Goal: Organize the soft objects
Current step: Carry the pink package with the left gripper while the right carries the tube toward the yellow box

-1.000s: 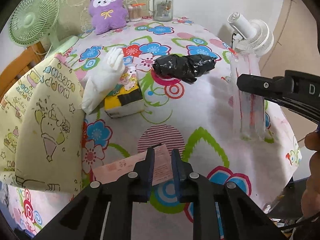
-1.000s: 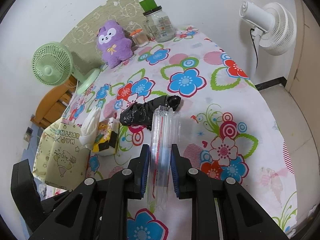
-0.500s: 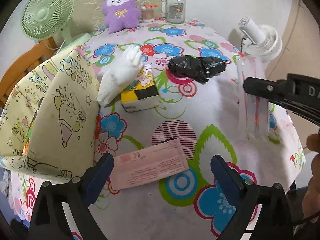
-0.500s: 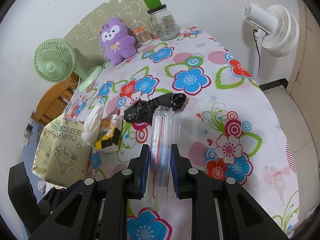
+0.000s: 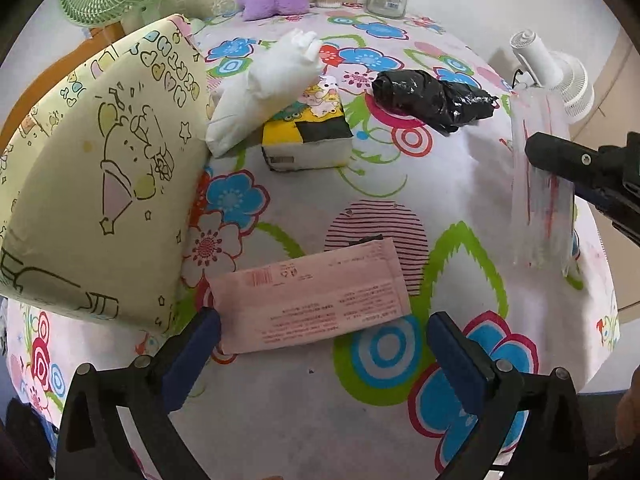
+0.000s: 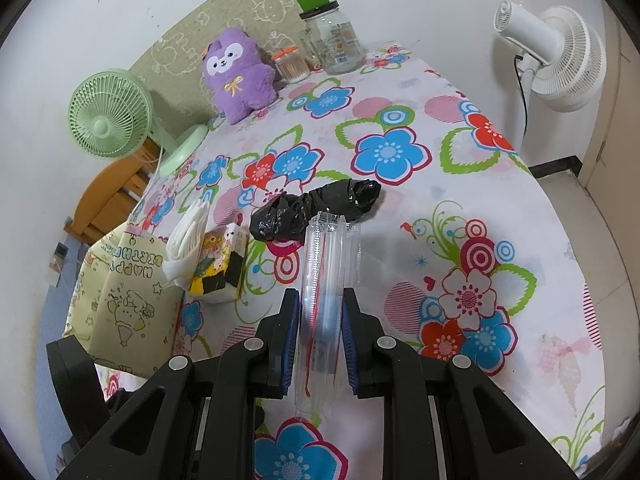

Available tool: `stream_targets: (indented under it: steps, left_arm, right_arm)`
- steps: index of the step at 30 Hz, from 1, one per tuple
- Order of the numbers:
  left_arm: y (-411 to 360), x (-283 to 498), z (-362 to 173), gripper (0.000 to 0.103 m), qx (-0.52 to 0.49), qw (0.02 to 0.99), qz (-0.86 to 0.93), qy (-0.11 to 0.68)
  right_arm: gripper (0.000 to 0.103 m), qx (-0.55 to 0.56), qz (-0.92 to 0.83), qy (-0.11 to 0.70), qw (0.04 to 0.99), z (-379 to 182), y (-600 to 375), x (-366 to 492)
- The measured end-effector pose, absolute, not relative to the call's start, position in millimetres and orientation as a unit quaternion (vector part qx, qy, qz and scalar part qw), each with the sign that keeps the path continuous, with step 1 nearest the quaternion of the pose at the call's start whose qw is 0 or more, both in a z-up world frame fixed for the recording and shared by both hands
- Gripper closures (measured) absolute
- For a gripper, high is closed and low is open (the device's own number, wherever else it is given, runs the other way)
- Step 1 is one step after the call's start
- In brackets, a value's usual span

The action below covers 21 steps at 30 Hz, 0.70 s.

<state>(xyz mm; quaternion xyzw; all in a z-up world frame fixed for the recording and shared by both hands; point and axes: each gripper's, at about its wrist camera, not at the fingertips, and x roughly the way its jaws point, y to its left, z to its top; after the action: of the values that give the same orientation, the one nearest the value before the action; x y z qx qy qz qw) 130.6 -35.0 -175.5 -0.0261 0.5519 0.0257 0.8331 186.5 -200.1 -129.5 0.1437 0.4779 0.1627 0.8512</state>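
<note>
Soft objects lay spread over the bench's flower-print cloth (image 5: 360, 420). Pink flat packet (image 5: 308, 300), w/ a red barcode and small print too fine to read, lay just ahead of the left tool (image 5: 324, 340); its jaws were opening, already wide, pads clear of the packet. Right tool (image 6: 320, 332) stood narrow, pads pressed on a clear plastic sleeve (image 6: 326, 280) w/ red thread or line inside, held upright. Yellow paper bag (image 6: 128, 288) at the bench's left edge read "HAPPY BIRTHDAY", upside down in right view, w/ doodle drawings. White folded cloth bundle (image 5: 264, 88) leaned on a yellow-black cartoon tissue pack (image 5: 308, 136). Black crinkled glossy plastic roll (image 5: 432, 100) lay near centre. Purple plush toy (image 6: 238, 72), fuzzy w/ yellow bow, sat at the far edge beside a glass jar (image 6: 336, 44); its label was unreadable.
</note>
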Motion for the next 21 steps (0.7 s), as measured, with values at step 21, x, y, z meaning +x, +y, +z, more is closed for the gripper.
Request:
stream_targets:
  steps: [21]
  left_arm:
    - [-21.7, 130.6, -167.7, 0.021, -0.063, 0.843, 0.049, 0.533]
  right_arm:
    - [0.08, 0.145, 0.166, 0.475, 0.852, -128.2, -200.3, 185.6]
